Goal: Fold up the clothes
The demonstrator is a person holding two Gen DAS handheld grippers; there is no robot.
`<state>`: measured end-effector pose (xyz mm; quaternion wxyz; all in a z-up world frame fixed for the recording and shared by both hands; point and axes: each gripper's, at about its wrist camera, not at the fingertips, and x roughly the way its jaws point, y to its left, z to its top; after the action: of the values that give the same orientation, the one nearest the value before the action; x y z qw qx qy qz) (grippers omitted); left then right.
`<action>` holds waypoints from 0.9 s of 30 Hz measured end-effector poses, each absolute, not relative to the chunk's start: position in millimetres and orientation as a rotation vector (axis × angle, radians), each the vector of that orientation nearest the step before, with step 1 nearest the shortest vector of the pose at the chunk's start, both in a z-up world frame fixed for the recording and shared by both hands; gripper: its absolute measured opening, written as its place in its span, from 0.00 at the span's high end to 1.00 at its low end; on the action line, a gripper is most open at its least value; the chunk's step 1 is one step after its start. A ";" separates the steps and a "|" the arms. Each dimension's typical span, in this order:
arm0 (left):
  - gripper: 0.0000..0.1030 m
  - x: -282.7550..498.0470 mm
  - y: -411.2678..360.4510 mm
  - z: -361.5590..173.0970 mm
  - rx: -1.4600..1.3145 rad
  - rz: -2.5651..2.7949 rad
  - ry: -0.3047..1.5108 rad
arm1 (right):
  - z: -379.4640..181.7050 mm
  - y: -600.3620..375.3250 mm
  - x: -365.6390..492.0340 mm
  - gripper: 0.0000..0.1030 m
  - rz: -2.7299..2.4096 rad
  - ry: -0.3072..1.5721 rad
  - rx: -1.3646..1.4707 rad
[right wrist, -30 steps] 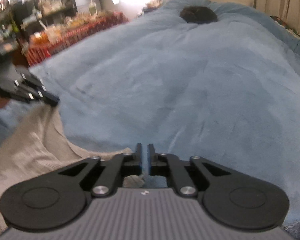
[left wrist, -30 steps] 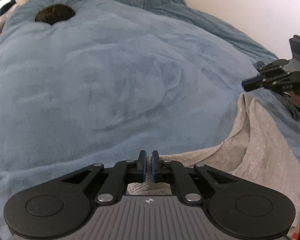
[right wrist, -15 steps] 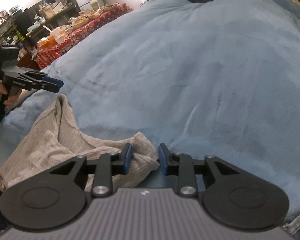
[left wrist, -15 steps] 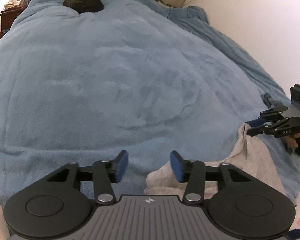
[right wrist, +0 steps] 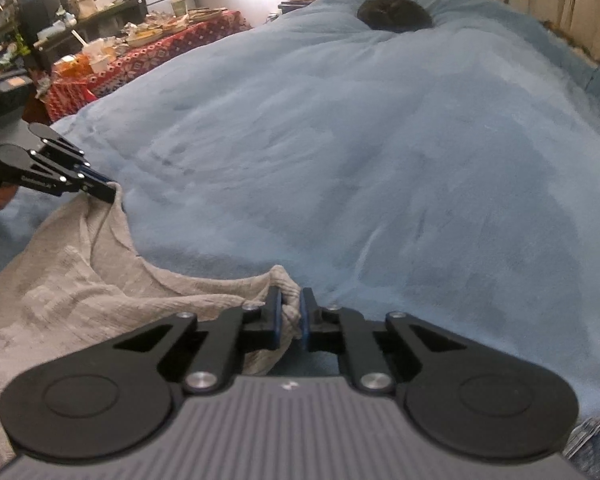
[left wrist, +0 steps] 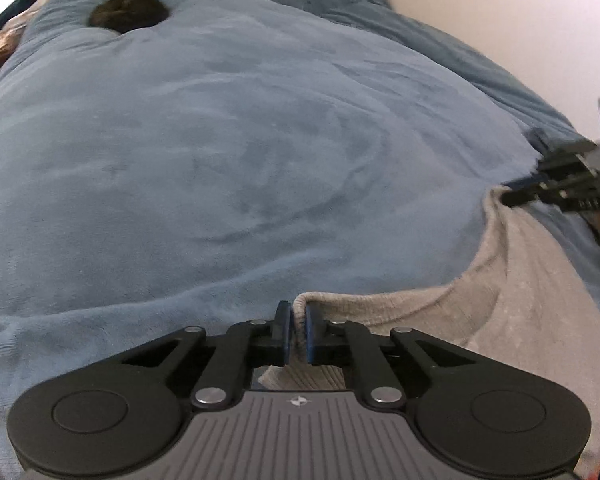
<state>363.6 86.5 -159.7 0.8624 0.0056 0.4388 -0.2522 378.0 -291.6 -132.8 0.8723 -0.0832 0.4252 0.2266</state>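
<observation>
Left wrist view. A grey knit garment point(left wrist: 512, 300) is spread over the near right part of a bed covered by a blue blanket point(left wrist: 220, 140). One corner of its hem is drawn up and lies between the jaws of the left gripper point(left wrist: 295, 330). The jaws are closing, with only a narrow gap left, and the fold of grey cloth is pinched between the blue pads. At the right edge, blurred, the right gripper point(left wrist: 516, 196) is seen with its tip at the far corner of the garment, the cloth rising to it in a peak. A dark round object point(left wrist: 128, 10) is seen at the far end of the blanket.

Right wrist view. The garment point(right wrist: 80, 280) runs from the lower left toward the centre. Its bunched corner is held between the jaws of the right gripper point(right wrist: 290, 316); the jaws are closing, nearly together, and the cloth is clamped. At left, the left gripper point(right wrist: 106, 190) is seen with its tip on the other corner, cloth pulled up to it. A cluttered counter with a red patterned cloth point(right wrist: 148, 56) is seen beyond the bed.
</observation>
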 end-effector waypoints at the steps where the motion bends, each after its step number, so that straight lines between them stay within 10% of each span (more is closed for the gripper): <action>1: 0.93 366.4 86.1 -159.3 0.007 -0.508 0.918 | -133.8 -291.4 381.0 0.92 0.464 0.891 -0.179; 8: 0.89 376.7 74.6 -171.5 0.037 -0.450 0.964 | -145.0 -291.3 396.1 0.90 0.425 0.908 -0.176; 13: 0.62 374.4 80.2 -160.9 0.024 -0.387 0.941 | -139.7 -308.2 391.3 0.59 0.358 0.886 -0.097; 27: 0.61 318.7 94.3 -109.9 -0.225 -0.368 0.886 | -115.3 -331.0 348.7 0.65 0.301 0.895 0.129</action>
<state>318.7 94.3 -109.9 0.8810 -0.1079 0.4254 -0.1766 348.7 -331.0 -115.3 0.8886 0.0623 0.4307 0.1451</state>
